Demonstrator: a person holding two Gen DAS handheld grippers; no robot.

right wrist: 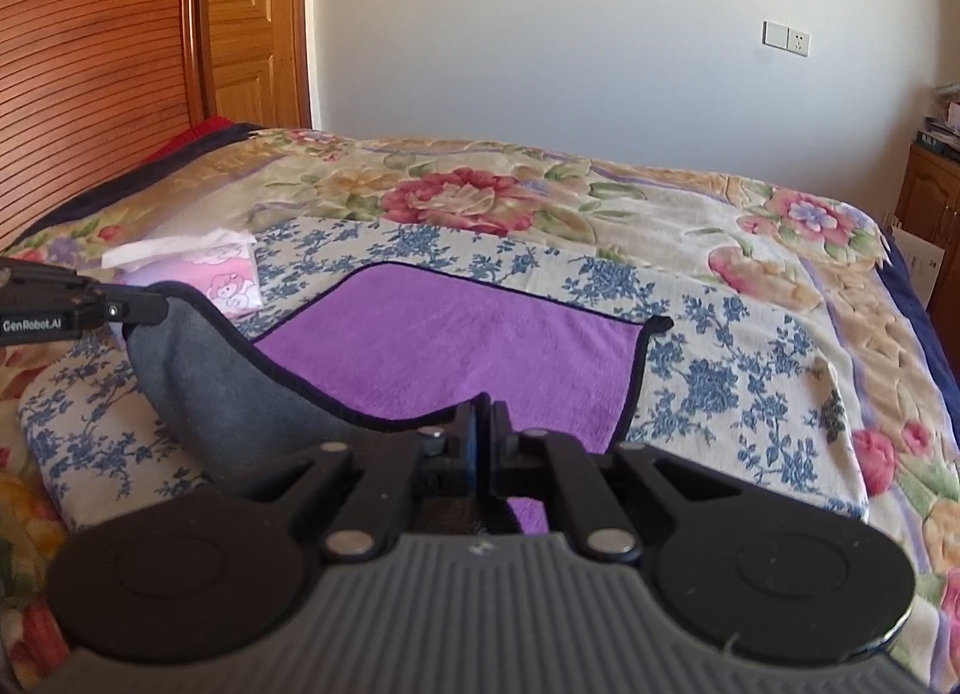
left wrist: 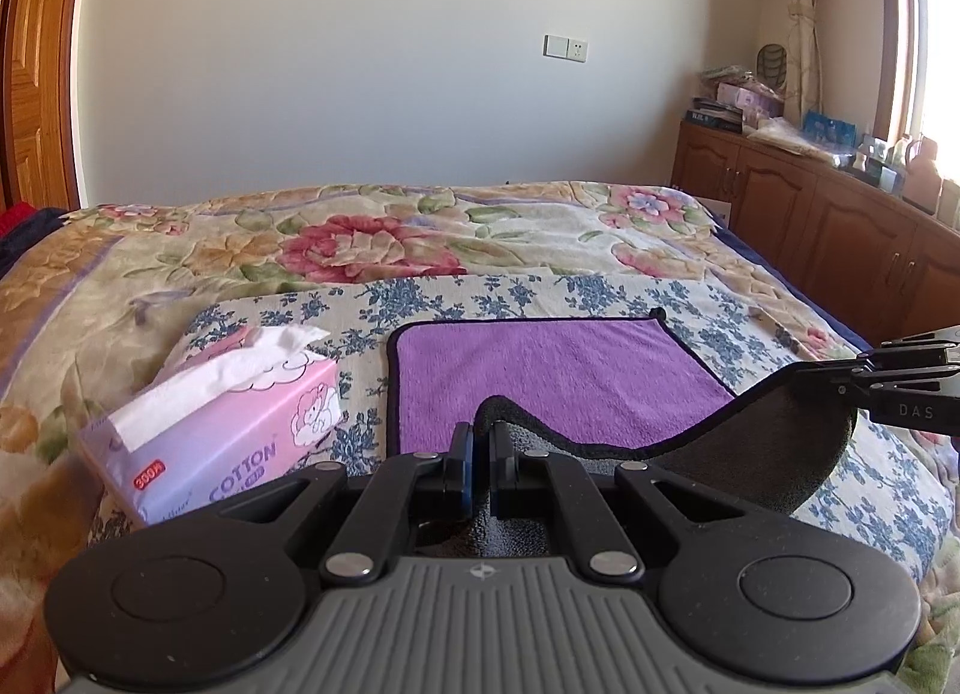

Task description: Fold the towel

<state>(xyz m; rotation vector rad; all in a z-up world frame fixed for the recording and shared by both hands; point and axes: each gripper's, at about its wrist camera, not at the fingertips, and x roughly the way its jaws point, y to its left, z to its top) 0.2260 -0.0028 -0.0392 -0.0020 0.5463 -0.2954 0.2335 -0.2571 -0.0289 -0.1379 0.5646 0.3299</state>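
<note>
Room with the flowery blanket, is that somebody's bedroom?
Most likely a bedroom. A wide bed under a floral blanket fills the view, with a slatted wooden headboard at one end and a wooden cabinet piled with household things under a curtained window.

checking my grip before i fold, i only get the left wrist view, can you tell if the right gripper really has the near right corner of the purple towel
Observer: Yes. In the right wrist view the right gripper is shut on the black-edged near hem of the purple towel with the grey underside.
Operator: what's past the tissue box on my left
Observer: Beyond the pink soft-pack tissue box stands a slatted wooden headboard.
Operator: does my left gripper show from there
Observer: Yes, the left gripper shows from the side, pinching the raised left corner.
</note>
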